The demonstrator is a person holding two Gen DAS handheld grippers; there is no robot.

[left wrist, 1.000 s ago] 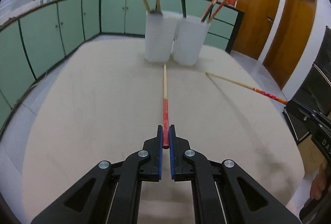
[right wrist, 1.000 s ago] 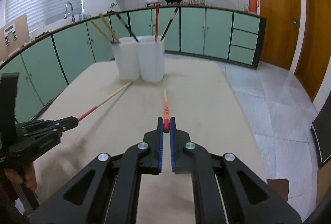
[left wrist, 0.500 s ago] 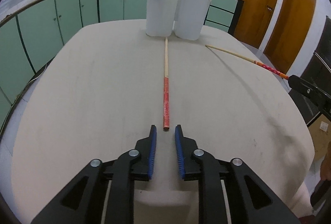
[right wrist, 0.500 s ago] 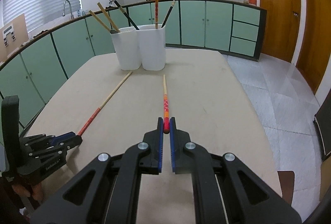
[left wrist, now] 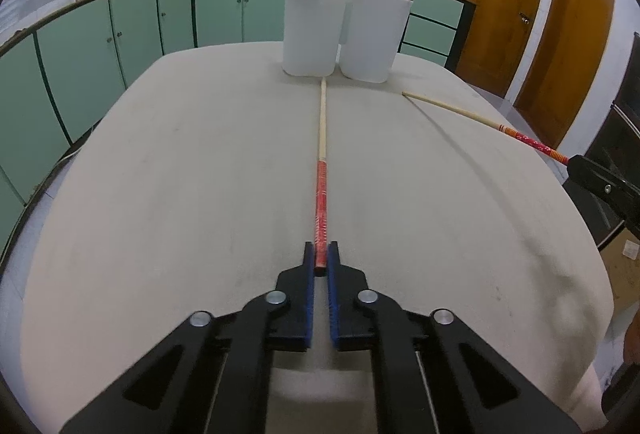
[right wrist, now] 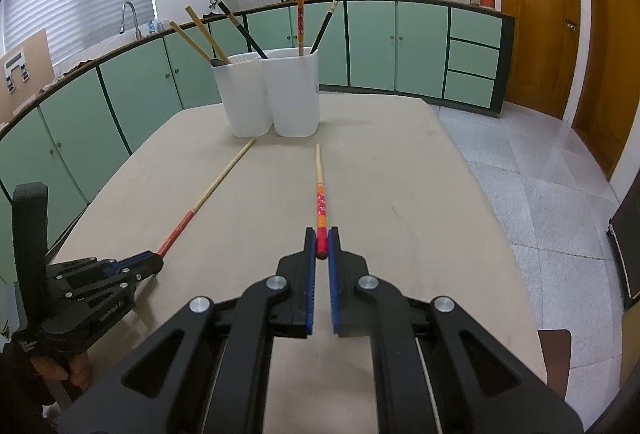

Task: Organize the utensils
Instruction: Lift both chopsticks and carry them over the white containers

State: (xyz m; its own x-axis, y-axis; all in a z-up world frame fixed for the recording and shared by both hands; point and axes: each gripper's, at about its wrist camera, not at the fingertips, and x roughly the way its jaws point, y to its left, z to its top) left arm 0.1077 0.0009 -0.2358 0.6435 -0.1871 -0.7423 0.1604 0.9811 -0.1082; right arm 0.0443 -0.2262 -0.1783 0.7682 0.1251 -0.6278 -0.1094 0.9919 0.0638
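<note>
Two white utensil holders (left wrist: 344, 33) stand side by side at the far end of the beige table (left wrist: 160, 193), with several chopsticks and a spoon in them; they also show in the right wrist view (right wrist: 276, 93). My left gripper (left wrist: 321, 260) is shut on the red end of a long chopstick (left wrist: 321, 153) whose tip reaches the holders. My right gripper (right wrist: 321, 246) is shut on the red end of a second chopstick (right wrist: 319, 185), held above the table. The right gripper shows at the right edge in the left wrist view (left wrist: 600, 189), the left gripper at lower left in the right wrist view (right wrist: 132, 266).
Green cabinets (right wrist: 140, 105) with a counter run along the left and back. Wooden doors (left wrist: 540, 25) stand at the right. A tiled floor (right wrist: 540, 193) lies right of the table. A cardboard box (left wrist: 624, 266) sits by the table's right edge.
My left gripper opened and let its chopstick lie on the table half a second ago, and has now shut on its red end again. My right gripper has kept its chopstick.
</note>
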